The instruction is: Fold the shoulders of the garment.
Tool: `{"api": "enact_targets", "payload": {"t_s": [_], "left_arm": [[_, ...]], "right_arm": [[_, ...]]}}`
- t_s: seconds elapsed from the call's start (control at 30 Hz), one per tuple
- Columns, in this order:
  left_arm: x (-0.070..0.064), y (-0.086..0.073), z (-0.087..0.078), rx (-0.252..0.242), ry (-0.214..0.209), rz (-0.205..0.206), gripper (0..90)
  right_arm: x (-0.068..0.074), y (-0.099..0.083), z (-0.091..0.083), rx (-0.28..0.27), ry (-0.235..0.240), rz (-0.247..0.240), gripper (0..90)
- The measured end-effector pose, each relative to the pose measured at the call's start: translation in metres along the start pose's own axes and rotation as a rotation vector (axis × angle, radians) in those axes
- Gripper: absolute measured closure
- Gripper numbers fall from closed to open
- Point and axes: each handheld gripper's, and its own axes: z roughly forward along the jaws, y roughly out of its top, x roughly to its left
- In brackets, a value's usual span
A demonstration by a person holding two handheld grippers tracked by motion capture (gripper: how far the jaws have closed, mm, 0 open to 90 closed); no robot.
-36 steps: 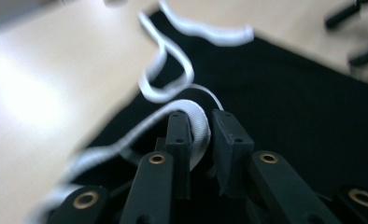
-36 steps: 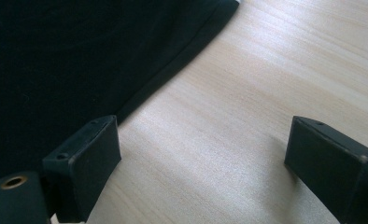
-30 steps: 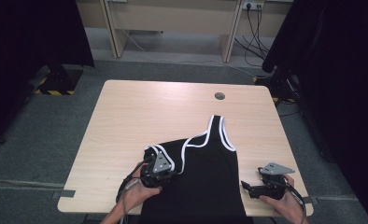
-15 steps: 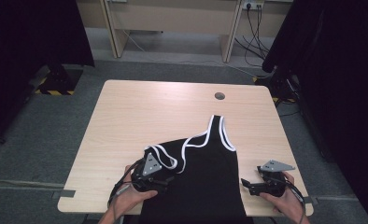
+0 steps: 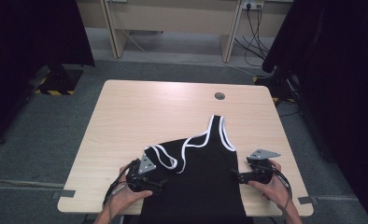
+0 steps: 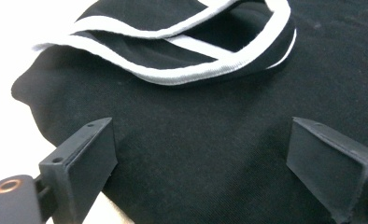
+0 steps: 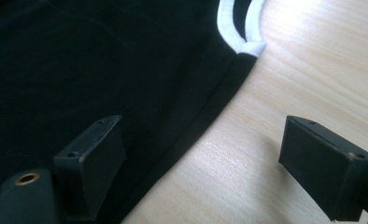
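At near table edge: black sleeveless top with white trim (image 5: 198,182) lies flat on the light wooden table (image 5: 140,112), hem overhanging.
Left gripper (image 5: 150,183) and right gripper (image 5: 237,176) flank its sides, jaws apart, empty, likely lined up to grab both edges.

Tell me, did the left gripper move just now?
Yes. The left gripper slid back toward the table's near edge, off the tank top's white-trimmed strap.

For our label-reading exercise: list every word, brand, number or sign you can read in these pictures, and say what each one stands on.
None: no readable text anywhere.
Black tank top: plain black cloth with white trim, no print or tag showing.
Table: bare wood, no markings.
Left gripper and right gripper: no lettering on their jaws.
Yellow-black hazard stripes on the floor: a pattern, not words.
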Motion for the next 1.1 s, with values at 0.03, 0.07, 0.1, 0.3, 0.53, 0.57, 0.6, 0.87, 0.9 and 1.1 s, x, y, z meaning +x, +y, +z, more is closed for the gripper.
{"api": "enact_targets", "payload": {"t_s": [0.03, 0.07, 0.1, 0.3, 0.53, 0.57, 0.6, 0.87, 0.9, 1.1], "left_arm": [[0.0, 0.0, 0.0, 0.0, 0.001, 0.002, 7.5], [0.0, 0.0, 0.0, 0.004, 0.0, -0.001, 7.0], [0.0, 0.0, 0.0, 0.006, -0.001, -0.006, 7.0], [-0.007, 0.006, 0.007, 0.024, 0.004, -0.017, 0.6], [-0.003, 0.009, 0.011, 0.023, 0.013, -0.032, 0.6], [-0.002, 0.009, 0.011, 0.022, 0.01, -0.029, 0.6], [-0.002, 0.009, 0.011, 0.021, 0.007, -0.028, 0.6], [-0.001, 0.009, 0.012, 0.023, 0.009, -0.027, 0.3], [-0.001, 0.009, 0.012, 0.023, 0.009, -0.027, 0.3], [-0.001, 0.009, 0.012, 0.024, 0.008, -0.027, 0.0]], "right_arm": [[0.0, 0.001, 0.002, 0.009, -0.006, -0.003, 14.6], [0.0, 0.001, 0.006, 0.012, -0.024, -0.012, 13.1], [0.0, 0.001, 0.006, 0.012, -0.024, -0.012, 13.1], [-0.008, 0.002, 0.006, 0.023, -0.047, 0.007, 12.6], [-0.025, 0.004, 0.006, 0.027, -0.053, 0.015, 12.6], [-0.025, 0.005, 0.006, 0.032, -0.051, 0.011, 12.7], [-0.025, 0.006, 0.006, 0.041, -0.045, 0.009, 12.9], [-0.023, 0.041, 0.009, -0.047, 0.0, 0.008, 15.3], [-0.024, 0.048, 0.014, -0.044, -0.001, 0.001, 15.2], [-0.033, 0.076, 0.046, -0.03, -0.011, 0.02, 15.2]]}}
